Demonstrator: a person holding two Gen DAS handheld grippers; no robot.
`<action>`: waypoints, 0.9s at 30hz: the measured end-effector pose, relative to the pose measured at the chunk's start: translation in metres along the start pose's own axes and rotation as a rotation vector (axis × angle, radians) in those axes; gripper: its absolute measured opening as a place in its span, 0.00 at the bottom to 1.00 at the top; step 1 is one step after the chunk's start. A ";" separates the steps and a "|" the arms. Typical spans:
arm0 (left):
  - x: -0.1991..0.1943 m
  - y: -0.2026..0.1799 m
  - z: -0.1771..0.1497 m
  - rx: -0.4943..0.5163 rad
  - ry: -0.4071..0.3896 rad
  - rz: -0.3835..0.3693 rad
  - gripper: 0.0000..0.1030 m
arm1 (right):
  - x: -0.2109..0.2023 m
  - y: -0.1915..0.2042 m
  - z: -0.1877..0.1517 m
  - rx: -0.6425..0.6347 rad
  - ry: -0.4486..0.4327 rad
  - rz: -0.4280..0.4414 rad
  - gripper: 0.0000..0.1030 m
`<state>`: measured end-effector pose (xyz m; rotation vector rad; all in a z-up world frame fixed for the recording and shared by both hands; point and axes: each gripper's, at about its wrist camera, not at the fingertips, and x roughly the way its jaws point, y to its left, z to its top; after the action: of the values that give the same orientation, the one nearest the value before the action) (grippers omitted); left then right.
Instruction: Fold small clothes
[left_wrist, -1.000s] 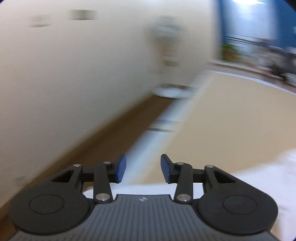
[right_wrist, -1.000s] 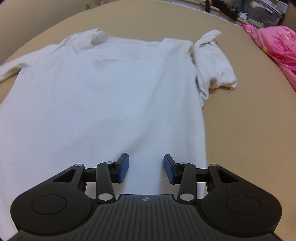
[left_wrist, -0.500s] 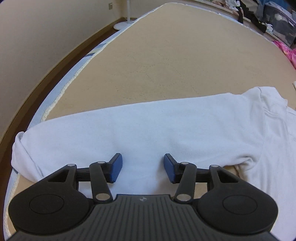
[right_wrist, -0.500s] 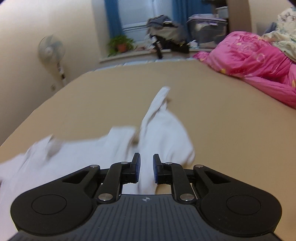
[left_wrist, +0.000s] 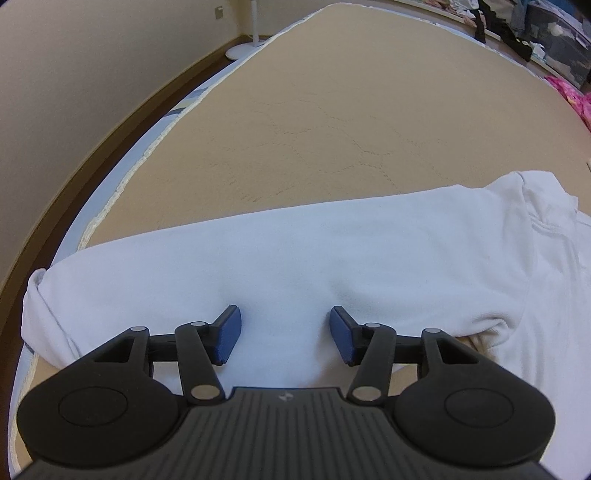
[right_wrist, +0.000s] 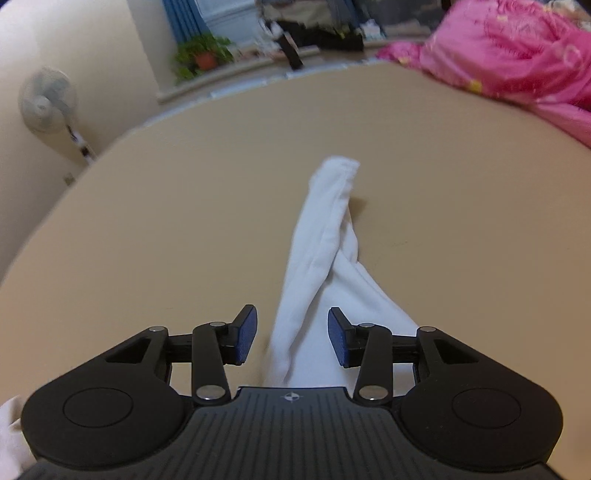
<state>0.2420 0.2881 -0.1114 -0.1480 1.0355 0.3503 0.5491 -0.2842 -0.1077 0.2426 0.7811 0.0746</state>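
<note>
Hovering my left gripper (left_wrist: 285, 338) low over the white shirt (left_wrist: 332, 266), jaws spread wide, nothing between the blue pads (left_wrist: 228, 338) but cloth below them; whether the pads touch the fabric I cannot tell. Shirt's long sleeve (left_wrist: 155, 280) runs across the middle of the left wrist frame, cuff end at lower left near the mattress edge (left_wrist: 122, 184), shoulder and body going off at right. Tan mattress (left_wrist: 332, 122) fills the upper half. Fan base (left_wrist: 242, 51) on the floor at upper left, by the wall.

Right gripper (right_wrist: 291, 339), jaws also spread wide, holding nothing. Other sleeve (right_wrist: 325, 243) lies twisted and bunched on the tan mattress (right_wrist: 184, 221), running from bottom centre up to the cuff (right_wrist: 340, 166) at frame centre. Sleeve passes between the pads (right_wrist: 245, 338) in the picture, nearer the right one; contact unclear. Bit of white cloth also at lower left corner. Pink blanket (right_wrist: 509, 48) upper right, standing fan (right_wrist: 46, 101) upper left, potted plant (right_wrist: 203, 53) on the sill at top.
</note>
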 end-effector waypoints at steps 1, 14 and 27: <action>0.000 -0.001 0.000 0.003 -0.001 -0.002 0.58 | 0.009 0.001 0.001 -0.004 0.014 -0.014 0.43; -0.001 0.002 0.002 -0.006 0.004 -0.022 0.59 | -0.123 -0.119 0.015 0.218 -0.333 -0.016 0.04; -0.002 -0.001 0.001 -0.004 -0.003 -0.007 0.59 | -0.188 -0.343 -0.157 0.715 -0.273 -0.191 0.10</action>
<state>0.2423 0.2869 -0.1091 -0.1547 1.0310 0.3466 0.2971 -0.6168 -0.1695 0.8346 0.5294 -0.4192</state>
